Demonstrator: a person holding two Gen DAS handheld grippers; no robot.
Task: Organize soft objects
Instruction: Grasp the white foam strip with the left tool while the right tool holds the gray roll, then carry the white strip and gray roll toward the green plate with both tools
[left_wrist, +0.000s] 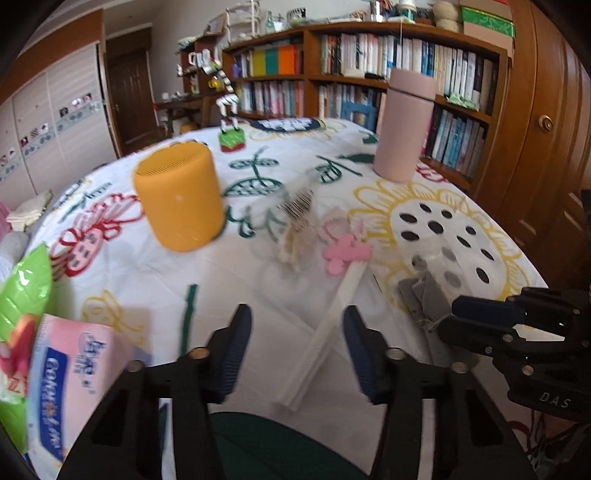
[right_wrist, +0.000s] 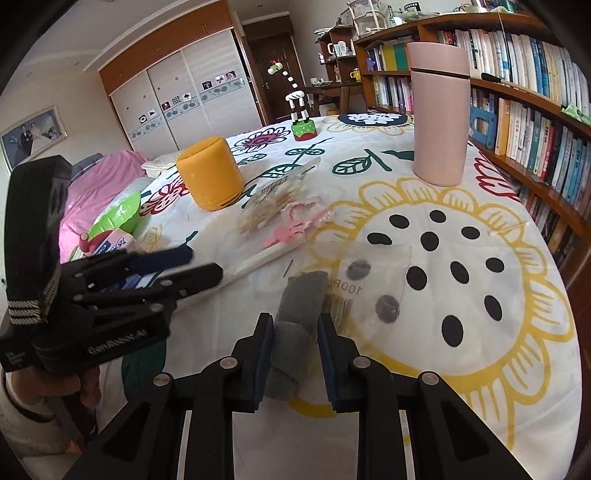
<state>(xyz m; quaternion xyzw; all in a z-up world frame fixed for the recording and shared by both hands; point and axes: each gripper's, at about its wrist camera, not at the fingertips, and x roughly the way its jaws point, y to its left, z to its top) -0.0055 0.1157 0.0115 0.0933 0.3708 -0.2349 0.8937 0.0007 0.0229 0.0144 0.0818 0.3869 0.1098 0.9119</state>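
Far left: we see a pink tissue pack (left_wrist: 79, 384) and a shiny green plastic bag (left_wrist: 24, 291) at the table's near-left edge; both are cut off by the frame.

Left of centre: a squat orange cylinder with a perforated top (left_wrist: 179, 197) stands on the flower-printed cloth (left_wrist: 122, 273), apart from everything else.

Left gripper (left_wrist: 297, 352): its jaws stand wide apart with nothing between them; a long white stick with a pink flower-shaped head (left_wrist: 338, 295) lies on the cloth just ahead of it.

Centre: a clear packet of cotton swabs (right_wrist: 271, 205) lies beside the flower head; in the left wrist view it is a blur.

Right gripper (right_wrist: 295, 356): its jaws straddle the folded grey cloth (right_wrist: 297, 317). One pad looks to touch the fabric, the other shows a gap, so we judge it not yet clamped.

Right: a clear zip bag (right_wrist: 373, 280) lies touching the grey cloth, and a tall pink tumbler (right_wrist: 439, 114) stands well behind.

Progress: we judge the task early. The soft items lie scattered and we see nothing gathered.

Hard to tell: we cannot make out where the items should go, and the bag's print is too small to read in full.
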